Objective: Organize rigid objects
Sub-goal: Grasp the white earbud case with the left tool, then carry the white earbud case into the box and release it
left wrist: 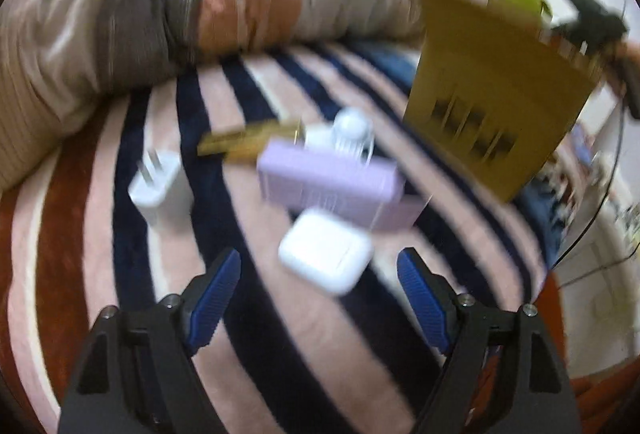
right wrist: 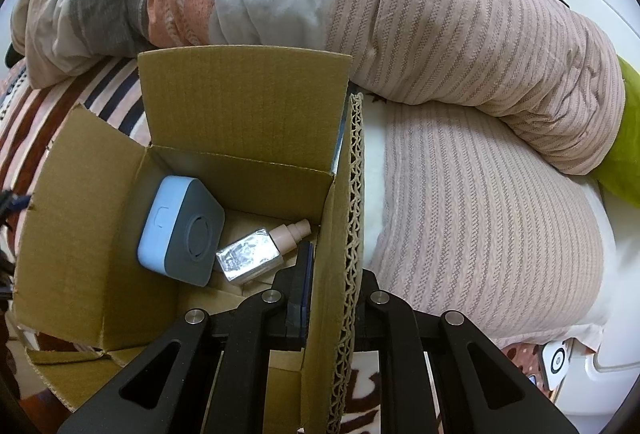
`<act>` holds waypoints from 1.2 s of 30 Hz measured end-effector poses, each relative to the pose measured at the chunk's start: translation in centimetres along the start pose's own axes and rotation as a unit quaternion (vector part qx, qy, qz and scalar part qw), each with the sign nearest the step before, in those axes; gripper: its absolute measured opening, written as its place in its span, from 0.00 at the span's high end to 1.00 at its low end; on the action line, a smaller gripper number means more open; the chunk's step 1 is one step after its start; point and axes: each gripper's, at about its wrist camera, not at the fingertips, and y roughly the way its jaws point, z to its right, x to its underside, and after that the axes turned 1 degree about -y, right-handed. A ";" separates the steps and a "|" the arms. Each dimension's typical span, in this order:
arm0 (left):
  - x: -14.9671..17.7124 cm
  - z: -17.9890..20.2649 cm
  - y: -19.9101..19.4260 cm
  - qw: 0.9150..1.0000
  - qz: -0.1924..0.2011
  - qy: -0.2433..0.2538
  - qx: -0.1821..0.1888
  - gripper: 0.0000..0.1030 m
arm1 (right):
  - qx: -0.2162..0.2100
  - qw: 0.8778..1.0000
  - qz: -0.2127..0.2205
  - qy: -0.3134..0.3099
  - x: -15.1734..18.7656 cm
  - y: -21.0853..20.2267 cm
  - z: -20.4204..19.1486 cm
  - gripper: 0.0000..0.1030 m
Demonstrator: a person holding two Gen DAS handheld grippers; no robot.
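In the left wrist view my left gripper is open, just above a white earbud case on the striped blanket. Behind the case lie a lilac box, a white round-topped bottle, a gold box and a white plug adapter. The cardboard box stands at the right. In the right wrist view my right gripper is shut on the right wall of the cardboard box. Inside lie a blue-grey device and a silver pump bottle.
A rumpled duvet in beige, grey and orange lies behind the box and across the back of the blanket. A green cushion sits at the far right. The left wrist view is motion-blurred.
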 end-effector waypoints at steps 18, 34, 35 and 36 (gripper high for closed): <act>-0.1 1.1 0.3 0.999 0.021 -0.013 -0.040 0.46 | -0.001 1.000 0.001 0.003 -0.1 -0.1 0.0 0.92; -15.0 11.1 -6.9 0.987 0.120 0.090 0.054 0.46 | 0.001 1.000 -0.001 0.000 -0.2 -0.1 -0.3 0.92; -16.2 12.4 -6.5 0.987 0.111 0.099 0.059 0.46 | 0.001 1.000 -0.001 0.000 -0.2 -0.1 -0.3 0.92; -17.6 13.8 -5.5 0.988 0.093 0.109 0.059 0.46 | 0.001 1.000 -0.001 0.000 -0.1 -0.1 -0.3 0.92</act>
